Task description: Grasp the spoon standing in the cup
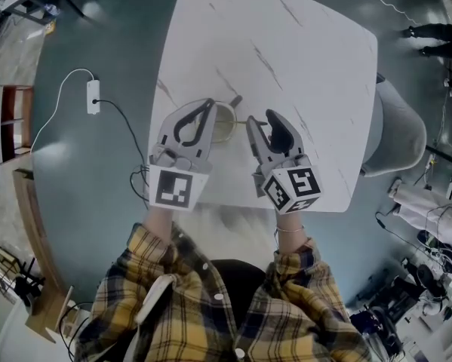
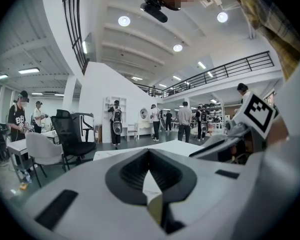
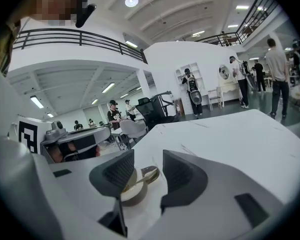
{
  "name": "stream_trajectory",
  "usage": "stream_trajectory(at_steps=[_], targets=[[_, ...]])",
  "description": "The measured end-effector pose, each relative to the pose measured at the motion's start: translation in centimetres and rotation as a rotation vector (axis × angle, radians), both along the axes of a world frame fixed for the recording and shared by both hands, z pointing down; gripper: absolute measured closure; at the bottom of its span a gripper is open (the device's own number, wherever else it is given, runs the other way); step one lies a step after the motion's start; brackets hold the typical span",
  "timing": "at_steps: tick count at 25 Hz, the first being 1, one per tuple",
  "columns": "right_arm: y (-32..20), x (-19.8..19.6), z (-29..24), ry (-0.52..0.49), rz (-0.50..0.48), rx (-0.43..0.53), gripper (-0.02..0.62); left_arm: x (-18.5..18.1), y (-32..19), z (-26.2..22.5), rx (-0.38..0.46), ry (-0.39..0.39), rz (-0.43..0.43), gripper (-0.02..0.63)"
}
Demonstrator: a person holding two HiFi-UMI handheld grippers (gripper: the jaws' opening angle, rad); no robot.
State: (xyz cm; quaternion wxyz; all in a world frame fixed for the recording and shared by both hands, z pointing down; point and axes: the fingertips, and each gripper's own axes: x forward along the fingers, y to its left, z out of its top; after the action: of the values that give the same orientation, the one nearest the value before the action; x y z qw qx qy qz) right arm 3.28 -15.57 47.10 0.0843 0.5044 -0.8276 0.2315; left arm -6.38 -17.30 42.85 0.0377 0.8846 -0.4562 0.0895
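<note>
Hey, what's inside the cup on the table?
A spoon rests in the cup, one end past the rim. The left gripper covers part of it; other contents can't be made out.

White marble-look table [image 1: 286, 59] — rounded corners, dark veins. One cup [image 1: 226, 127] sits on it, toward the person's edge — spoon [image 1: 235, 101] leaning out of it.
</note>
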Motion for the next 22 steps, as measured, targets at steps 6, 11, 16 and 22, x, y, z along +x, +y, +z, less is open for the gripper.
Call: stream_trajectory(at_steps=[6, 11, 16, 22], targets=[[0.6, 0.0, 1.2, -0.027, 0.001, -0.035, 0.428, 0.2, 0.5, 0.9, -0.017, 0.001, 0.006, 0.588], [0.7, -0.3, 1.8, -0.032, -0.006, -0.053, 0.428, 0.2, 0.7, 1.7, -0.028, 0.003, 0.002, 0.588], [0.6, -0.4, 2.4, -0.037, -0.004, -0.065, 0.428, 0.1, 0.8, 2.2, -0.036, -0.002, -0.002, 0.588], [0.7, -0.8, 3.1, -0.055, -0.006, -0.084, 0.428, -0.1, 0.8, 2.8, -0.047, -0.004, -0.015, 0.588]])
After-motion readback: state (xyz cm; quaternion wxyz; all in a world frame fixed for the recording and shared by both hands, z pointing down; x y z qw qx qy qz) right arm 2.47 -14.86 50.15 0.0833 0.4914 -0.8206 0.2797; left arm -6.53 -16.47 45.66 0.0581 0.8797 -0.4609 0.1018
